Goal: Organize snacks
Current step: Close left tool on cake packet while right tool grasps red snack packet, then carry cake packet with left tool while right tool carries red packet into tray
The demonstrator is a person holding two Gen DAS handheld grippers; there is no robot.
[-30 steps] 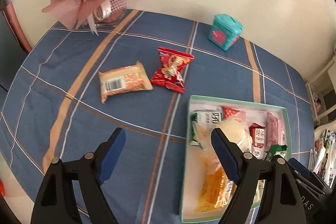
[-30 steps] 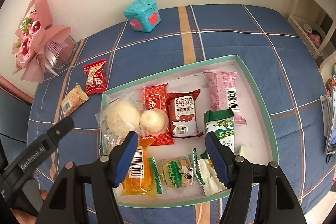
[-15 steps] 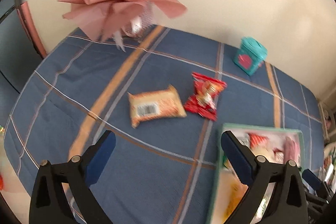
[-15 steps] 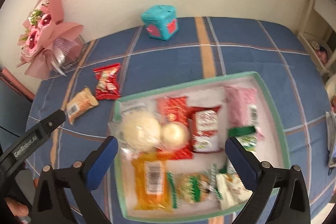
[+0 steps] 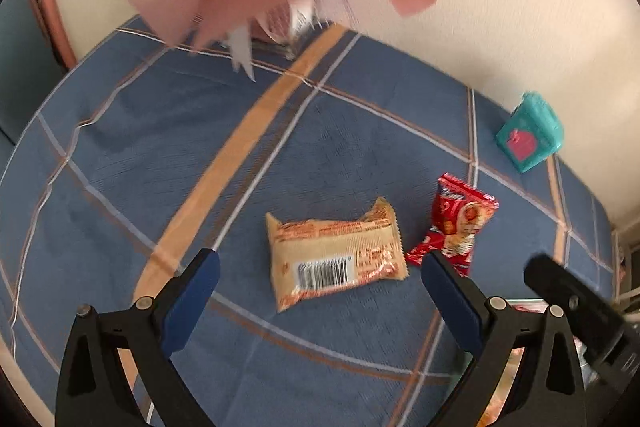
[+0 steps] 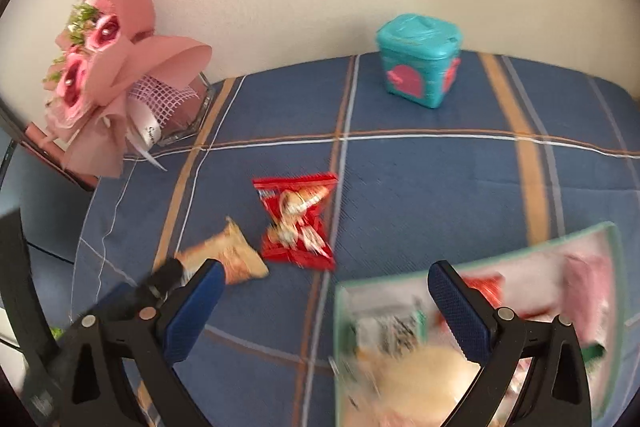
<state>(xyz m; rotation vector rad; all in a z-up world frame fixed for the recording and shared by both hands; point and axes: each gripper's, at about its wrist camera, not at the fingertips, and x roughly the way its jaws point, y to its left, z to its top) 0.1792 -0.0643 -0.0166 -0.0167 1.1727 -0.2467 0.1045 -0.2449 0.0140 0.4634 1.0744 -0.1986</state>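
A beige snack packet with a barcode (image 5: 336,253) lies on the blue checked tablecloth, and a red snack packet (image 5: 456,223) lies just right of it. My left gripper (image 5: 320,279) is open and empty, its fingers on either side of the beige packet and just short of it. My right gripper (image 6: 324,287) is open and empty, above the left edge of the green-rimmed white tray (image 6: 340,311) that holds several snacks. The red packet (image 6: 298,219) and the beige packet (image 6: 228,255) lie left of the tray.
A pink flower bouquet (image 6: 104,75) in a glass vase stands at the back left by the wall. A teal box with pink hearts (image 6: 418,61) stands at the back. The right gripper's finger (image 5: 572,299) shows at the lower right of the left wrist view.
Both grippers have moved forward and left, away from the tray and toward the two loose packets. The left gripper's fingers have come up to the beige packet. Both stayed open.
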